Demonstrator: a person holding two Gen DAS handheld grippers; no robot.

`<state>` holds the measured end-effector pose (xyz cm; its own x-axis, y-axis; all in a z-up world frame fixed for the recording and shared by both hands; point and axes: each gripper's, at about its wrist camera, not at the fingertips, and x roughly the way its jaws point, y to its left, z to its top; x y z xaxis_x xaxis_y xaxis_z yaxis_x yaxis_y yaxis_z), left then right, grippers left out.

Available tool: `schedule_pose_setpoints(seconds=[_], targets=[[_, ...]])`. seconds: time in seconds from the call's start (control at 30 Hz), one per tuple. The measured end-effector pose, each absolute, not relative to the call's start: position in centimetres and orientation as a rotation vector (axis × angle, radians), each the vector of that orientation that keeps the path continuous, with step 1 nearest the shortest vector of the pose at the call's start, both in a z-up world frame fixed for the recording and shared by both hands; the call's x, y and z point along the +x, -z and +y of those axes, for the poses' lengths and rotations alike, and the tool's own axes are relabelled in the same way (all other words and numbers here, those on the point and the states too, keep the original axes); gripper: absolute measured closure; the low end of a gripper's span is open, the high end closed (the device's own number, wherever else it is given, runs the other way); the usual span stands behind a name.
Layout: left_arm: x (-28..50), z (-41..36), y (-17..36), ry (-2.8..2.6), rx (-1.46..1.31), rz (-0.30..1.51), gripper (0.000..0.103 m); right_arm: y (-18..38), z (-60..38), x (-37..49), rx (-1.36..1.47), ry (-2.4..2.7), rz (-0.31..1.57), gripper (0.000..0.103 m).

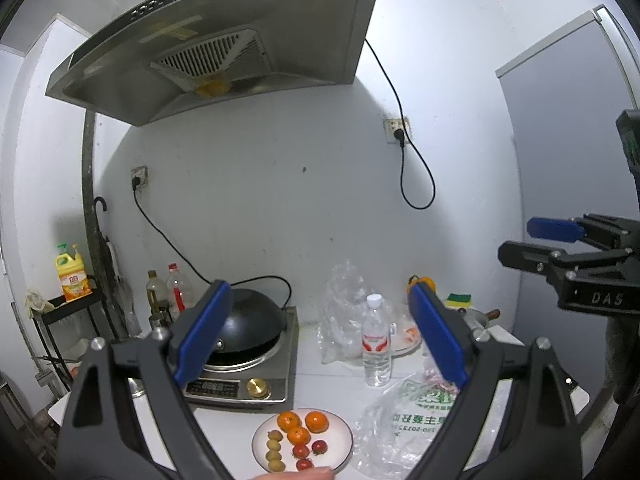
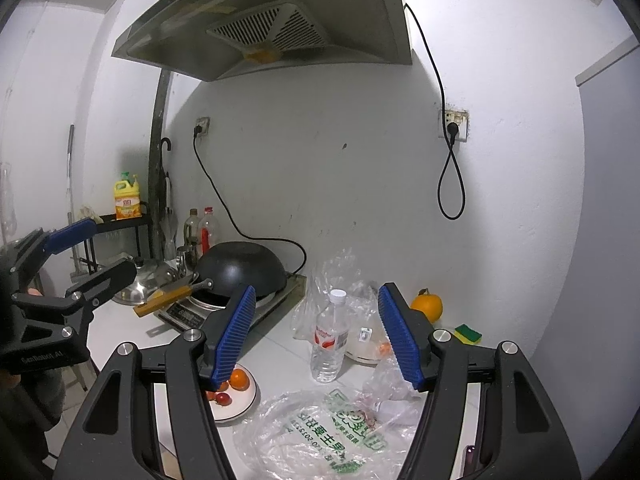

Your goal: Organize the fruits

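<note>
The left gripper (image 1: 320, 336) is held wide open with nothing between its blue pads; the right gripper (image 2: 316, 336) is likewise spread wide and empty. At the bottom centre of the left view, a white plate (image 1: 344, 432) carries three oranges (image 1: 298, 436), small red fruits (image 1: 319, 447) and a row of yellowish-green ones (image 1: 274, 446). A water bottle (image 1: 376, 346) stands upright above it.

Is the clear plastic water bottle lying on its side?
No, the clear plastic water bottle stands upright on the white counter, white cap on top.
</note>
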<state>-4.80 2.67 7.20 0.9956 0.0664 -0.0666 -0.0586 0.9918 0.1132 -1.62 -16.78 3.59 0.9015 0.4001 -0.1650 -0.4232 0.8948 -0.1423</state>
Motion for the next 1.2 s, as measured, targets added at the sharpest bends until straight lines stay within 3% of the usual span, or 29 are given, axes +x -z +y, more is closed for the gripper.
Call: schedule_pose_setpoints(seconds=[1.2], targets=[[-3.82, 2.50, -6.88, -0.055, 0.104, 0.090, 0.012, -3.00, -16.92, -0.63, -0.164, -0.427, 0.153, 0.036]])
